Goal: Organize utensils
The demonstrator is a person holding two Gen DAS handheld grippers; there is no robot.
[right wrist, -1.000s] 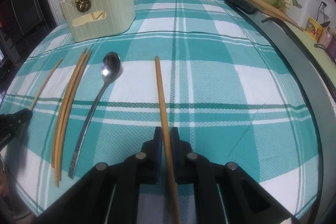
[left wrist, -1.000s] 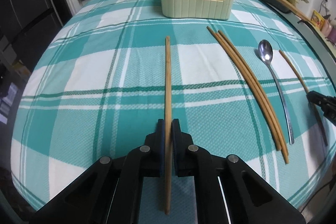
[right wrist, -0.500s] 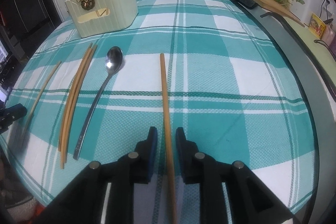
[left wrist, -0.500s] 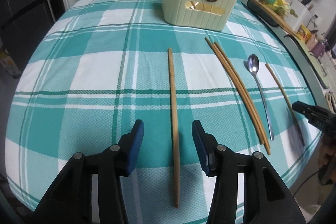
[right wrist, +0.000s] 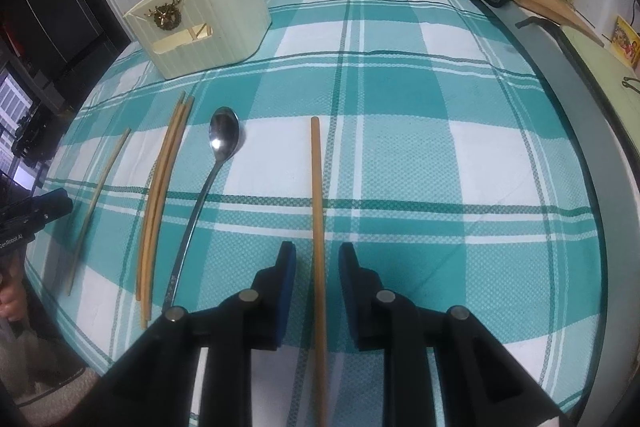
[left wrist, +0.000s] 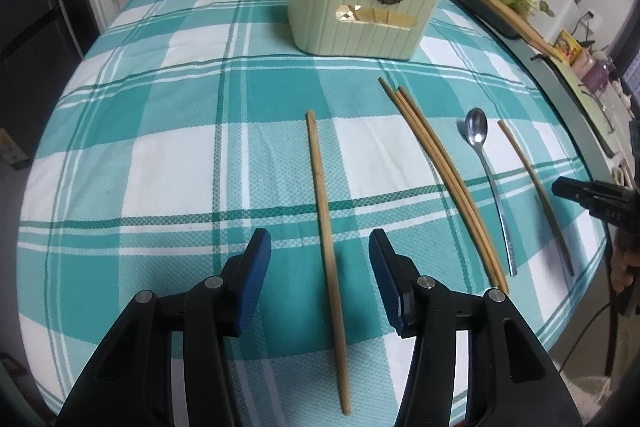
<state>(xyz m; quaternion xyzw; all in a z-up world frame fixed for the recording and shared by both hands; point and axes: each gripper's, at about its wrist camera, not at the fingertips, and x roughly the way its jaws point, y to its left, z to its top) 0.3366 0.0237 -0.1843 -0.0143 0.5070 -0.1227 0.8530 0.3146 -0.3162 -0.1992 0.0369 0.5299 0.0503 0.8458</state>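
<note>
left gripper (left wrist: 320, 283): black arms, blue pads, silver screws | right gripper (right wrist: 316, 285): same black, blue, silver

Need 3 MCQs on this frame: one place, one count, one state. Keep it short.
1. Where does the metal spoon lie?
A. inside the cream utensil holder
B. on the plaid cloth, between the chopstick bundle and the single chopstick by the right gripper
C. on the stove

2. How many chopsticks stick up out of the utensil holder?
A. none
B. three
C. six

3. What is the state of the left gripper?
A. open, fingers either side of a chopstick lying flat
C. shut on the spoon
B. shut on a chopstick

Answers:
1 B: the right wrist view shows the chopstick bundle to its left and the single chopstick to its right.
2 B: three tips show above the rim.
3 A: cloth shows between the chopstick and each finger.
</note>
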